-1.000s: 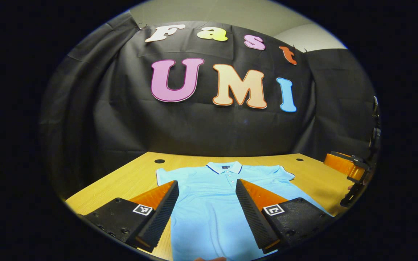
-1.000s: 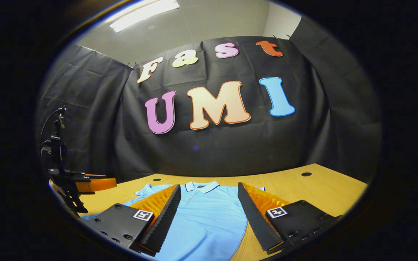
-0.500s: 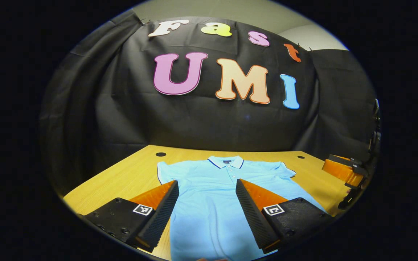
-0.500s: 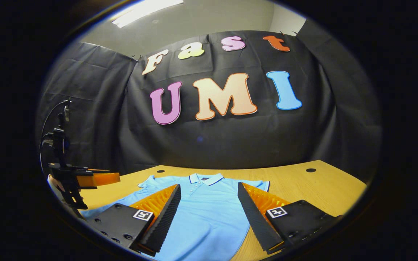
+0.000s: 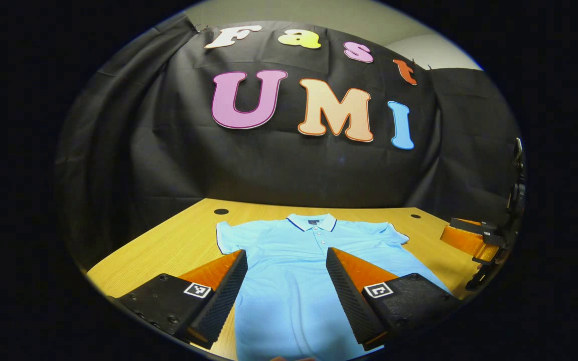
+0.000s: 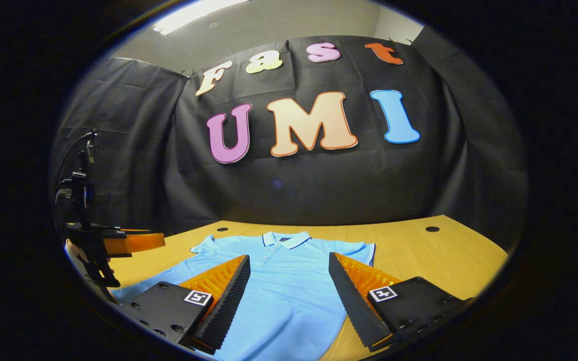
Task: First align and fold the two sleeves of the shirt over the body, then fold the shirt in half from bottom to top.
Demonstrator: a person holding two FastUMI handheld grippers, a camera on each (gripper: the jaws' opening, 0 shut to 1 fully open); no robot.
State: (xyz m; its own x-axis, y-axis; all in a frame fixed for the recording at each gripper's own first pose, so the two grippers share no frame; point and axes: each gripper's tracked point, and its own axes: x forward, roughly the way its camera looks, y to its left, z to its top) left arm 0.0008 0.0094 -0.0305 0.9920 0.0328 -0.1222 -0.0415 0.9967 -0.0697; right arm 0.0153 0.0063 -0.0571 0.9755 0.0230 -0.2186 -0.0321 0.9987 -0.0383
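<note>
A light blue polo shirt lies flat on the wooden table, collar toward the booth wall and both short sleeves spread out. My left gripper hovers open above the shirt's body, nothing between its fingers. In the right gripper view the same shirt spreads under my right gripper, which is also open and holds nothing. The right gripper appears at the far right edge of the left gripper view, and the left gripper at the far left of the right gripper view.
Small round holes sit in the table near the back corners. Bare wood lies left of the shirt in the left gripper view and right of it in the right gripper view. The black cloth wall stands behind the table.
Both grippers have tipped downward a little, so more of the table and shirt shows in both views. The shirt lies as before and both grippers stay open.
</note>
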